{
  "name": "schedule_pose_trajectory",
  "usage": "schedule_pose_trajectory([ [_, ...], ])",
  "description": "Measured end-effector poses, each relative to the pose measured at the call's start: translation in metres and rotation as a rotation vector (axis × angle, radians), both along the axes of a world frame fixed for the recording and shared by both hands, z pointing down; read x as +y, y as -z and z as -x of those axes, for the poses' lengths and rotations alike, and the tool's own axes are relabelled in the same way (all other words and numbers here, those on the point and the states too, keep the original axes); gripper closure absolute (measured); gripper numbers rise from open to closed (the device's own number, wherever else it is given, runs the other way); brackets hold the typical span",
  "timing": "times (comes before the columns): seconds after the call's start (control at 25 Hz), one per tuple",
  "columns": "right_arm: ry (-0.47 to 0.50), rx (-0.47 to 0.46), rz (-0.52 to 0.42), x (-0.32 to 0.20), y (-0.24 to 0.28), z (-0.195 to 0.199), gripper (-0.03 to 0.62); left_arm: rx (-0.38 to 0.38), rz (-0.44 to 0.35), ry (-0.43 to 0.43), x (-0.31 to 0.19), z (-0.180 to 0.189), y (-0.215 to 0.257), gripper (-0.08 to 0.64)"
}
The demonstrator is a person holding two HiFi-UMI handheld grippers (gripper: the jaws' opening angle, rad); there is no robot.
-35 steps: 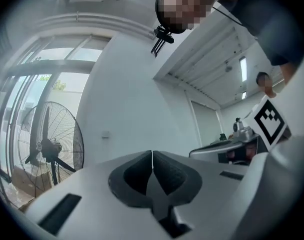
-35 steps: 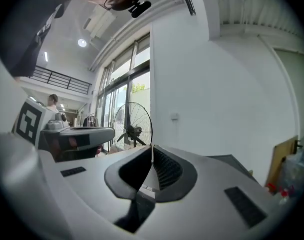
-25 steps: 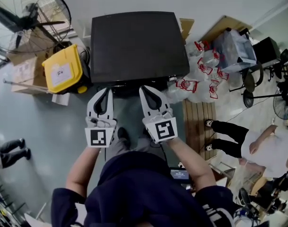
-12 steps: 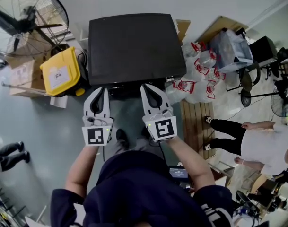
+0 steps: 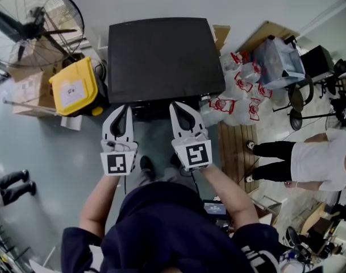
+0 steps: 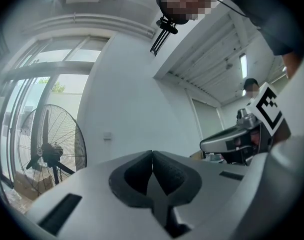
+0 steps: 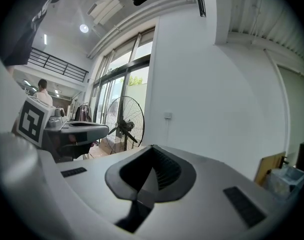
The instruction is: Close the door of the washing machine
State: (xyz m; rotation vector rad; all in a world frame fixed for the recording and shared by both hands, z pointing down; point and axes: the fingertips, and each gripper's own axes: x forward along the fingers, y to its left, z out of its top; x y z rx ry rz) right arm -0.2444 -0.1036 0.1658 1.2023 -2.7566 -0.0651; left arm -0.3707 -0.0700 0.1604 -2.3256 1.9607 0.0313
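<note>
Bystander higher in view than before; grey floor, black washing machine.

We can read no word, brand or number anywhere in these views. In the head view, the white label on the yellow bin at upper left and the red print on the white plastic bags at right of centre are too small for us to make out. The cubes on the left gripper and the right gripper, just below the middle of the frame, carry only square black-and-white marker patterns, not letters, and we see such a pattern in both gripper views too.
</note>
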Motion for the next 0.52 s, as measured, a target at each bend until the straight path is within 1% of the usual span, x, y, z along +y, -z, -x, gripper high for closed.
schedule_pose_trajectory([
  [0.52, 0.004, 0.012, -0.008, -0.0076, -0.0015, 0.0003, 0.574, -0.011, -0.018, 0.007, -0.0067, -0.0006, 0.0002, 0.535],
])
